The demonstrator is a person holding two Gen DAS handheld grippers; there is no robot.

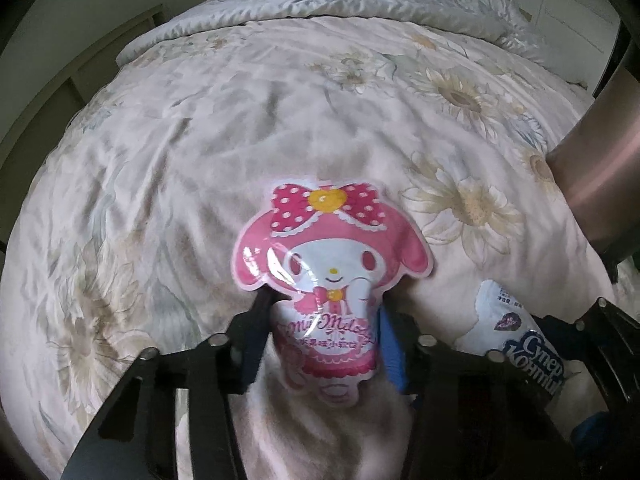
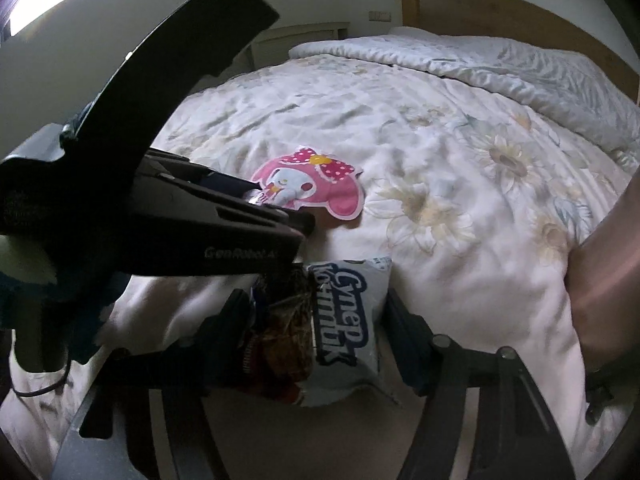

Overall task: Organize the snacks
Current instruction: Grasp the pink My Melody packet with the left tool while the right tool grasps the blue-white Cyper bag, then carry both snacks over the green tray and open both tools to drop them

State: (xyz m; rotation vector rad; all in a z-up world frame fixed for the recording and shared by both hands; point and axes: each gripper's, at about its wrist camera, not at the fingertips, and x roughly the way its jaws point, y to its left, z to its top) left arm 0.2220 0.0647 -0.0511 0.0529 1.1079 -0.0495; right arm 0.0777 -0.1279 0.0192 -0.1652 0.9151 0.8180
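The left tongs (image 1: 324, 336) sit low in the centre of the left wrist view, their two blue pads (image 1: 390, 344) pressed against the narrow lower part of the pink pouch (image 1: 328, 264), a bunny-shaped snack bag with a polka-dot bow; the tongs are clenched on it. The pouch lies face up on the bed (image 1: 240, 120), its bow end pointing toward the top of the frame and its foot between the fingers. The bed is covered with a pale quilt printed with large flowers, and a rumpled white duvet (image 1: 360, 4) lies across the top of the frame. At the lower right of that view a white wrapper (image 1: 524, 336) with blue Cyrillic lettering shows beside the left tongs, with the dark frame of the right tongs around it. In the right wrist view the right tongs (image 2: 316, 332) fill the bottom centre and the wrapper (image 2: 344, 320) lies between their fingers, lettering running down the frame, with a darker, brownish printed part on its left side. The right finger seems to stand just off the wrapper's edge and the left finger is half hidden by it, so I cannot tell whether the tongs are grasping it or merely straddling it. The left tongs cross the left half of this frame as a large black body, their tip on the pink pouch (image 2: 320, 188) at mid-frame. A blurred metallic shape (image 2: 600, 300) fills the right edge.
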